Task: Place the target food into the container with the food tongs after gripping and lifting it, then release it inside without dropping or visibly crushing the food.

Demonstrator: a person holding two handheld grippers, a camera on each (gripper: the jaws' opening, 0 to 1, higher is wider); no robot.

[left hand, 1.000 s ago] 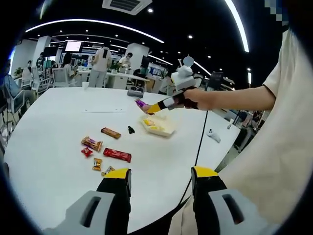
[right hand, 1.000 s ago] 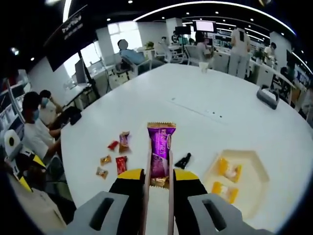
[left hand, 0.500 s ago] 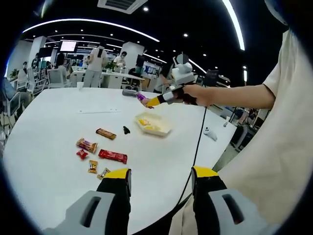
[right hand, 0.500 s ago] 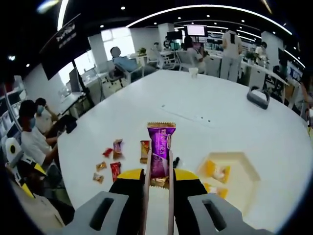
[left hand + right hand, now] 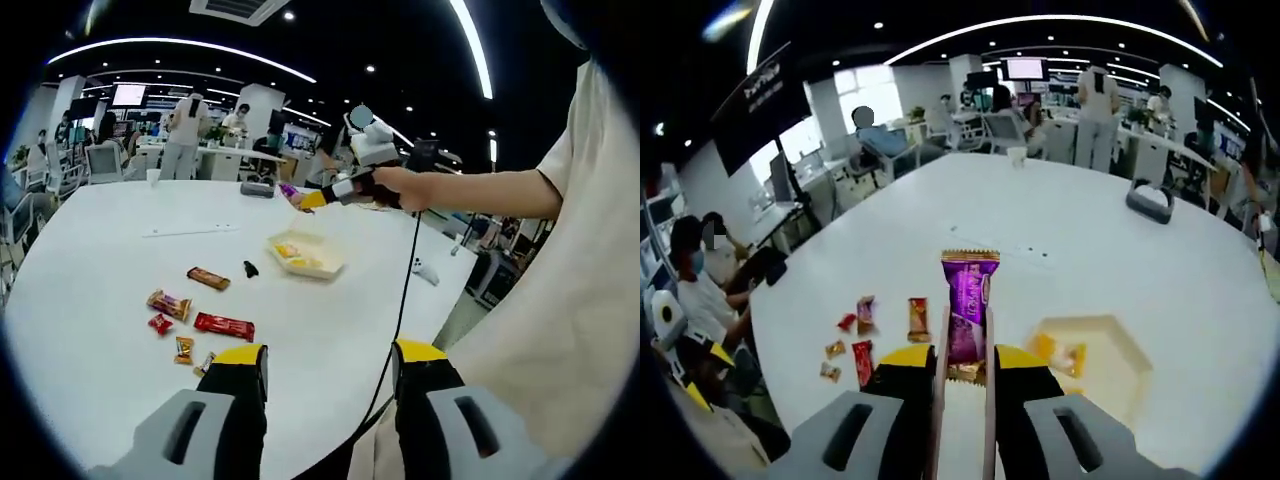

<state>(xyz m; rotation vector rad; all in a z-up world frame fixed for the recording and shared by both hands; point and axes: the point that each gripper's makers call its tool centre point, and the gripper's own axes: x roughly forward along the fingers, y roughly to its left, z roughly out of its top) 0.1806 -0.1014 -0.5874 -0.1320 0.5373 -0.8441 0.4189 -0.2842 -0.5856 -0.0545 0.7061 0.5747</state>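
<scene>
My right gripper (image 5: pixel 963 368) is shut on thin metal food tongs (image 5: pixel 940 420), and the tongs pinch a purple snack packet (image 5: pixel 968 305) held upright above the table. The cream container (image 5: pixel 1092 362) with yellow wrapped sweets (image 5: pixel 1058 351) lies below and to the right of the packet. In the left gripper view a hand holds the right gripper (image 5: pixel 322 196) with the purple packet (image 5: pixel 289 191) high above the container (image 5: pixel 305 255). My left gripper (image 5: pixel 326 362) stands open near the table's edge with nothing between its jaws.
Several loose snacks lie on the white round table (image 5: pixel 90 260): a red bar (image 5: pixel 224 326), a brown bar (image 5: pixel 208 278) and small wrapped sweets (image 5: pixel 168 305). A small black object (image 5: pixel 250 268) sits beside the container. A cable (image 5: pixel 405 290) hangs over the table edge. People work at far desks.
The right gripper has risen with the purple packet, so the table, snacks and container look smaller and farther below it. The left gripper stays open in place.
</scene>
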